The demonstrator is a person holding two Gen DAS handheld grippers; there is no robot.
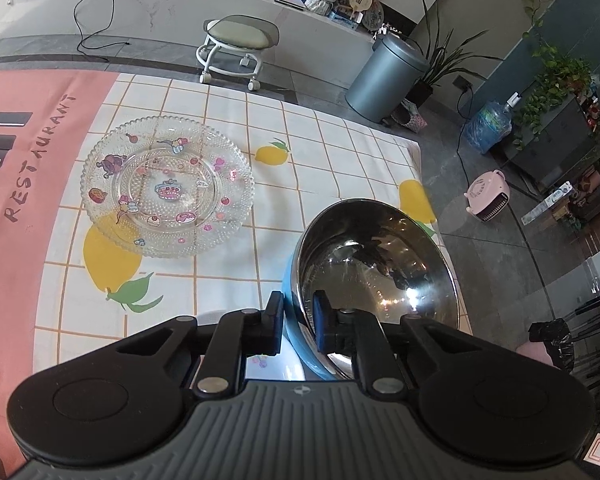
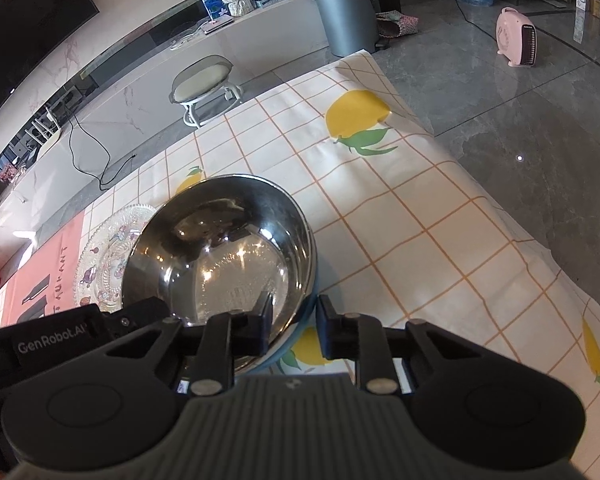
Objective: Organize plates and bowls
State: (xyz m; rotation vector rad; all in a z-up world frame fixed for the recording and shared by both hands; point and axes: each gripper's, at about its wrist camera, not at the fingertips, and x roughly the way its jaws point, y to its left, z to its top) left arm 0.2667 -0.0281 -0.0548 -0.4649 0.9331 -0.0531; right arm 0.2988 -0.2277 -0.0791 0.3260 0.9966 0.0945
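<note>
A steel bowl with a blue outside [image 1: 374, 268] is tilted above the table's right part. My left gripper [image 1: 298, 320] is shut on its near rim, one finger outside and one inside. In the right wrist view my right gripper [image 2: 294, 326] straddles the same bowl's [image 2: 220, 248] near rim with a gap on the outer side; I cannot tell if it pinches. A clear glass plate with cartoon decals [image 1: 167, 186] lies flat on the cloth to the left, also in the right wrist view [image 2: 108, 256]. A white dish [image 1: 276, 364] shows under the left gripper.
The table carries a lemon-print checked cloth [image 1: 332, 148] and a pink mat [image 1: 20, 184] at the left. The table's right edge [image 2: 452, 148] drops to grey floor. A wheeled stool [image 1: 236, 46], a grey bin [image 1: 384, 76] and a pink heater [image 1: 488, 196] stand beyond.
</note>
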